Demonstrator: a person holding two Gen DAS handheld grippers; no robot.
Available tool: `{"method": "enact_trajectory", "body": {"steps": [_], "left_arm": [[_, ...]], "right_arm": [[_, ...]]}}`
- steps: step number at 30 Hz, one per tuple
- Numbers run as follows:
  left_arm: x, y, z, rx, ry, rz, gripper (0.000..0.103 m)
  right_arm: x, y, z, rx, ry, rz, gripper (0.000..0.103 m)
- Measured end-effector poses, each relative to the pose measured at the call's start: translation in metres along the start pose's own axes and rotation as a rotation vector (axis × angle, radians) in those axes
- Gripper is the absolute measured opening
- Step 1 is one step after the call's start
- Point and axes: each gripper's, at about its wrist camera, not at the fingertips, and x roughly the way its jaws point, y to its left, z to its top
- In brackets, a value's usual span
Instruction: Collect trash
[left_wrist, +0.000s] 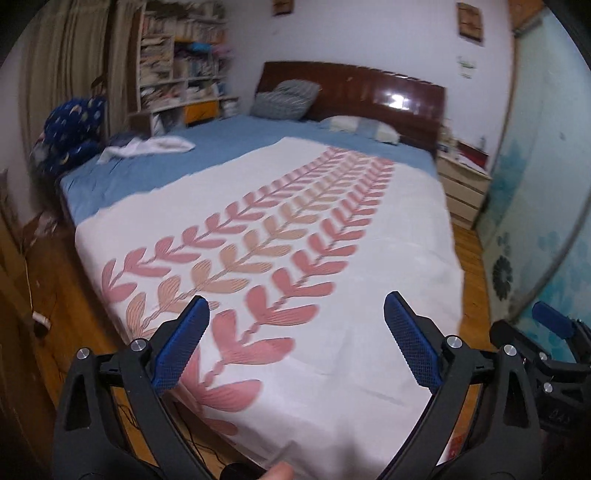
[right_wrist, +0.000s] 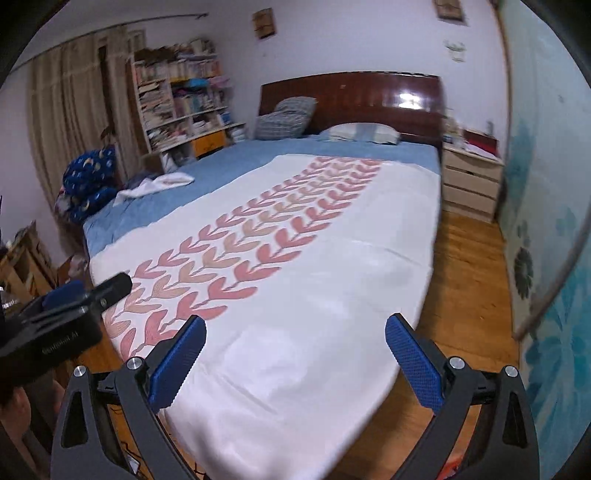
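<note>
My left gripper (left_wrist: 295, 325) is open and empty, held above the foot of the bed. My right gripper (right_wrist: 295, 343) is open and empty too, over the bed's near right corner. The right gripper shows at the right edge of the left wrist view (left_wrist: 550, 325); the left gripper shows at the left edge of the right wrist view (right_wrist: 85, 299). A crumpled white piece of paper or cloth (left_wrist: 147, 146) lies on the blue sheet at the bed's far left; it also shows in the right wrist view (right_wrist: 159, 184). No other trash is plain to see.
The bed (left_wrist: 207, 155) has a blue sheet and a white cover with pink leaf print (left_wrist: 406, 240). Two pillows lie at the dark headboard (left_wrist: 369, 88). A bookshelf (left_wrist: 177, 66) stands far left, a nightstand (right_wrist: 472, 181) right, wood floor (right_wrist: 461, 280) alongside.
</note>
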Motion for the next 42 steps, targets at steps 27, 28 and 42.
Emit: {"method": "enact_trajectory", "body": {"steps": [27, 28, 42], "left_arm": [[0.032, -0.012, 0.004, 0.087, 0.037, 0.026, 0.095], [0.032, -0.013, 0.003, 0.088, 0.033, 0.025, 0.095], [0.032, -0.020, -0.001, 0.082, 0.044, -0.001, 0.095]], "right_arm": [[0.072, -0.032, -0.011, 0.002, 0.039, -0.028, 0.096], [0.070, -0.032, -0.011, 0.003, 0.038, -0.026, 0.096], [0.063, -0.040, -0.016, 0.006, 0.032, -0.025, 0.096]]}}
